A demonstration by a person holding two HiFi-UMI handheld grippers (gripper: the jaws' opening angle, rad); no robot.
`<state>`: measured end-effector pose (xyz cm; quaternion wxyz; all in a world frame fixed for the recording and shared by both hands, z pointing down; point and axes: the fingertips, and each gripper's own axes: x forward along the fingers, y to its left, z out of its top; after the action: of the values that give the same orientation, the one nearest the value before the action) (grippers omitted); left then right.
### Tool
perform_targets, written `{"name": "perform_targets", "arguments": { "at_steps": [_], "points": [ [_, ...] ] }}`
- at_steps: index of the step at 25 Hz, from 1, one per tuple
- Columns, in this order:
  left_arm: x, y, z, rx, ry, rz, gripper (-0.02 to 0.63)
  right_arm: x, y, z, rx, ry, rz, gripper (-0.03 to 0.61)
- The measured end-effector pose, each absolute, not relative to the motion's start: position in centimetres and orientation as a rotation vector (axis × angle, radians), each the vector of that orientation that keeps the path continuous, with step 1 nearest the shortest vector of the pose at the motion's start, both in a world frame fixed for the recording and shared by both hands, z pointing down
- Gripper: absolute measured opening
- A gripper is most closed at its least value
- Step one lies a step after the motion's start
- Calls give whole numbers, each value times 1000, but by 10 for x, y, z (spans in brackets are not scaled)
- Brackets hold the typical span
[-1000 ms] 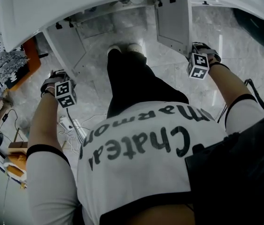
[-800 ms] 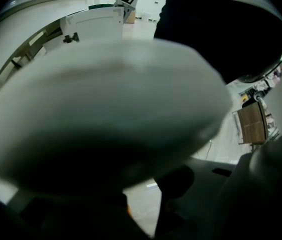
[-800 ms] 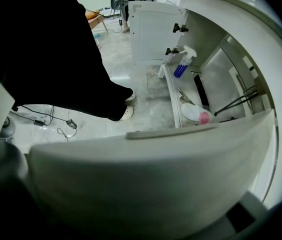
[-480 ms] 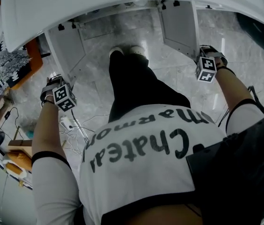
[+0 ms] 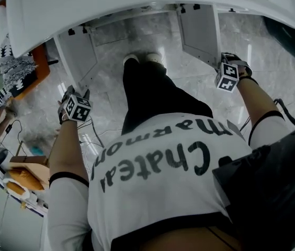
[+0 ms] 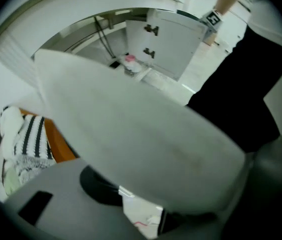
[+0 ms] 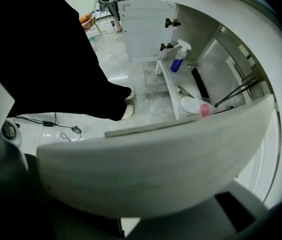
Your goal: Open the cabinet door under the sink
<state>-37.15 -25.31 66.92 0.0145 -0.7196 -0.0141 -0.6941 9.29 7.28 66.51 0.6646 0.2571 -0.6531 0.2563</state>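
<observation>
1. We stand at the sink [image 5: 137, 4] and look steeply down. Its white rim arches across the top of the head view, and the cabinet beneath it stands open.
2. The left cabinet door [image 5: 77, 54] and the right cabinet door [image 5: 200, 27] are both swung outward toward us, with hinges showing on their inner faces. Our white shoes [image 5: 142, 59] rest on the marble floor [image 5: 189, 82] between the two doors.
3. The left gripper [image 5: 76, 107] points down at the floor, near the left cabinet door's free edge but apart from it. Its jaws have just been opening. In the left gripper view they stand apart, with only floor and a bit of cable in the gap, so they grip nothing.
4. The right gripper [image 5: 227, 76] also points down, just beside the right cabinet door's outer edge. Its jaws are apart too; we see bare floor in the gap, and the door is not between them.
5. Inside the cabinet we see two bottles. A blue spray bottle [image 7: 178, 59] with a white trigger stands by the left cabinet door's hinges, and a white bottle with a pink cap [image 7: 198, 107] sits further along the cabinet floor.
6. Off to our left, a black-and-white patterned cloth [image 5: 14, 69] lies over an orange surface [image 5: 38, 69]. Loose cables [image 5: 87, 137] trail across the floor below the left gripper.
</observation>
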Motion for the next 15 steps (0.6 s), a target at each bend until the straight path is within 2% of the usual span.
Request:
{"name": "perform_targets", "arguments": {
  "at_steps": [7, 11, 15],
  "points": [
    [-380, -262, 653, -2482, 587, -2325, 183, 106, 75, 648, 772, -1330, 801, 64],
    [-383, -272, 639, -2581, 864, -2263, 183, 126, 73, 629, 1037, -1183, 934, 46],
    [-373, -282, 623, -2621, 930, -2161, 183, 139, 68, 610, 1226, -1107, 1023, 46]
  ]
}}
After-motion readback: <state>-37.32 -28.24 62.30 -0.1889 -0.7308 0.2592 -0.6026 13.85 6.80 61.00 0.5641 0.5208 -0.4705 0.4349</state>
